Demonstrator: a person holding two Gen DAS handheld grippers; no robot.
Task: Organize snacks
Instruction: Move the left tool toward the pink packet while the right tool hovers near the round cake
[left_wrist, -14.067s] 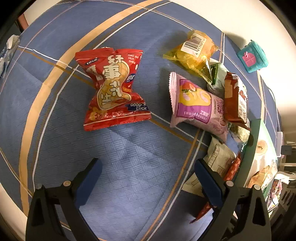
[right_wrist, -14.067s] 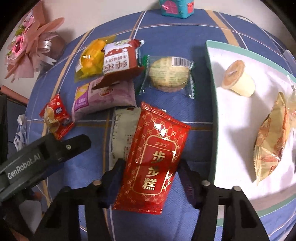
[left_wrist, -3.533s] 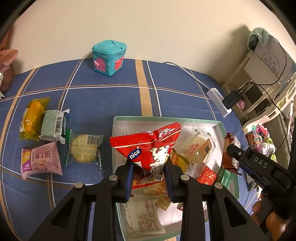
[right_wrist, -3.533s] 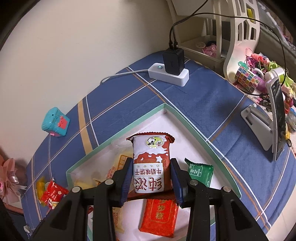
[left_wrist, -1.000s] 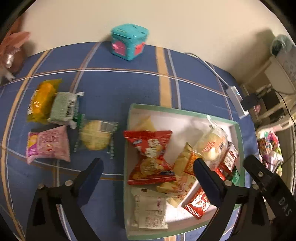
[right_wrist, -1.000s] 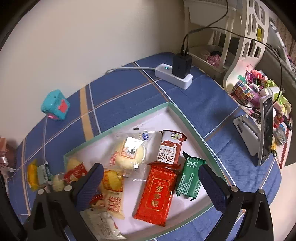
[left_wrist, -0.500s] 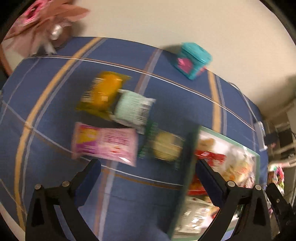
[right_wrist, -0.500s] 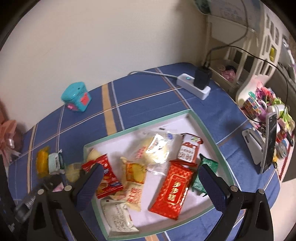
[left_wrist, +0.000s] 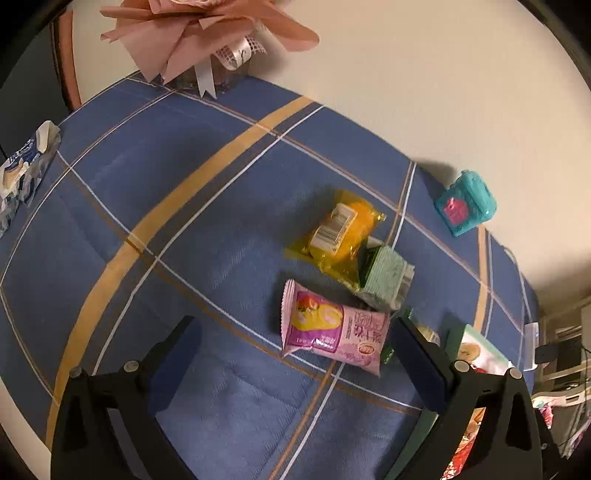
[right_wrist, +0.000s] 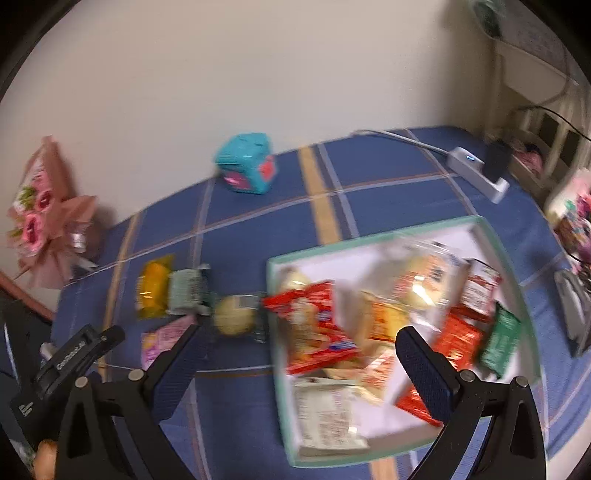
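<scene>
Lying on a blue plaid tablecloth (left_wrist: 184, 229), four loose snacks remain outside the tray; the left wrist view gives them sharply: a pink packet (left_wrist: 332, 326) printed with fruit, nearest the left gripper (left_wrist: 295, 343); a yellow packet (left_wrist: 338, 230) with a barcode label, farther off; a pale green packet (left_wrist: 386, 277) overlapping the yellow one's edge and just beside the pink one; a round biscuit in a clear wrapper, mostly hidden behind the right finger of that gripper. Same view only: a pink paper bouquet (left_wrist: 207, 33) against the wall, crumpled wrappers (left_wrist: 22, 177) at the far left edge, a teal toy house (left_wrist: 465, 205).

Right wrist view, blurred: the green-rimmed white tray (right_wrist: 369, 245) seen whole, holding a red bag (right_wrist: 314, 325), a white packet (right_wrist: 325, 417), several orange, red and green packets and a pale bun; the round biscuit (right_wrist: 234, 317) just outside the tray's left wall; a white power strip (right_wrist: 476, 173) with a black plug beyond; the left gripper's black body at lower left.

Left gripper: fingers (left_wrist: 173, 354) spread wide, empty, hovering over the cloth short of the pink packet. Right gripper (right_wrist: 295, 365): fingers (right_wrist: 424, 373) spread wide, empty, above the tray's near left part.
</scene>
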